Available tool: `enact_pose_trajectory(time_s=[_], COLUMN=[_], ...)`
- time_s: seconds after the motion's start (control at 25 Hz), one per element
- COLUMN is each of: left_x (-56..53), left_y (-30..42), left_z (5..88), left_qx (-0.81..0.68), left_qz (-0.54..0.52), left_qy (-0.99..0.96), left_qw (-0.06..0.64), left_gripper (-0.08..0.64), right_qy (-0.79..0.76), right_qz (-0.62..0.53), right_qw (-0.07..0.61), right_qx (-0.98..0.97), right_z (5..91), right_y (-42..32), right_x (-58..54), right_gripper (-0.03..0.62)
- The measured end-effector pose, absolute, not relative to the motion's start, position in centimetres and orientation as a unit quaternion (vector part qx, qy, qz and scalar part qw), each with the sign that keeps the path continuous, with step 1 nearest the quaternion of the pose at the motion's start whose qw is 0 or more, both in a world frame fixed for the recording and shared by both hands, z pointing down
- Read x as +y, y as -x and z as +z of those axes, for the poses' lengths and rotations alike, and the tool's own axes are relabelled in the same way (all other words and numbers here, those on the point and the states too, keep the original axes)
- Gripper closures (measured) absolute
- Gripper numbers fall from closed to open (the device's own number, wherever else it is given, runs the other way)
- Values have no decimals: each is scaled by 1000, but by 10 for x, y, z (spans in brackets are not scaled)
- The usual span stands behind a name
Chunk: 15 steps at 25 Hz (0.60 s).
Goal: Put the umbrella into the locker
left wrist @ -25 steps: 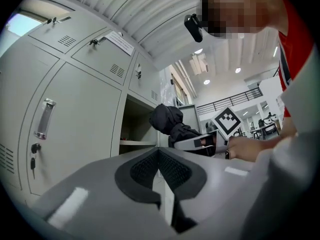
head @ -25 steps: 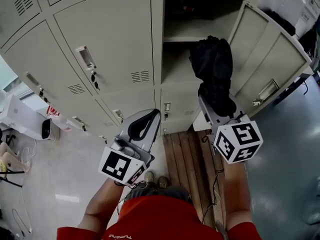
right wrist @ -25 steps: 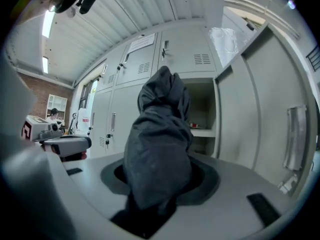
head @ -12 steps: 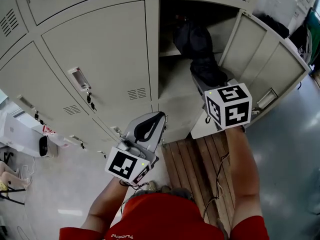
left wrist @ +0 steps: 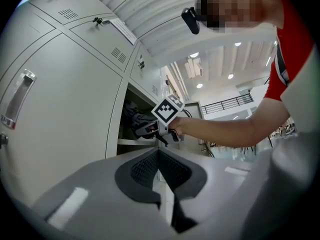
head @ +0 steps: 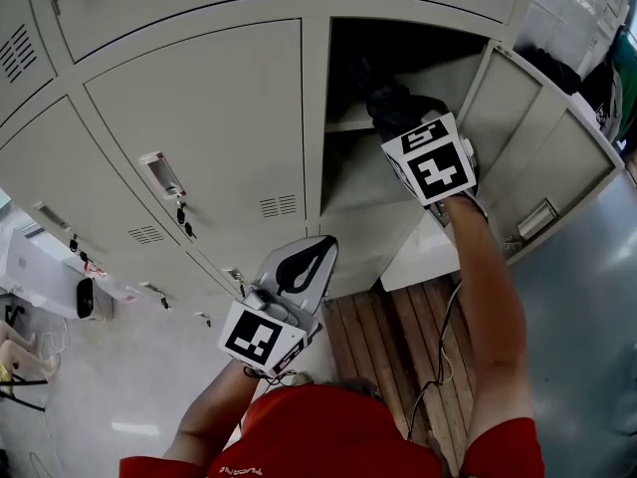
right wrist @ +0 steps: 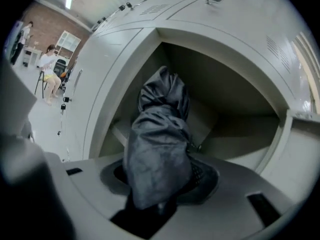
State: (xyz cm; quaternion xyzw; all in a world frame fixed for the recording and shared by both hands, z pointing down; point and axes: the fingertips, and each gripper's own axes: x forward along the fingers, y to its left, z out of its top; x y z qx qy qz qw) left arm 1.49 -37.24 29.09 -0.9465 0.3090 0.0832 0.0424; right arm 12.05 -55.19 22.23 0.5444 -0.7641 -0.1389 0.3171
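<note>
Umbrella now past locker edge, tight in right gripper jaws (left gripper's together), room beyond.

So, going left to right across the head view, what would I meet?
closed door's handle → left gripper → umbrella → open locker door

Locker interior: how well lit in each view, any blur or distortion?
Head view: open locker compartment mostly black shadow, umbrella barely separating from it. Right gripper view: interior dim but readable, umbrella sharp, strong fisheye curvature. Left gripper view: ceiling lights glare, compartment dark.
</note>
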Motion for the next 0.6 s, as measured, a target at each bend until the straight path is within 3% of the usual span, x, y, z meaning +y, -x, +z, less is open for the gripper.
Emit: enact_pose_trajectory(time_s=[0.6], left_x=[-388], left_y=[-19], left_z=[305], left_qx=[313], left_qz=[62], left_qy=[947], left_qw=[31], left_gripper=[555], right_qy=[-522], right_qz=[-230], right_qw=[453], right_qx=[-685], right_z=[217], right_y=[-127], right_x=[-650], right_gripper=[399])
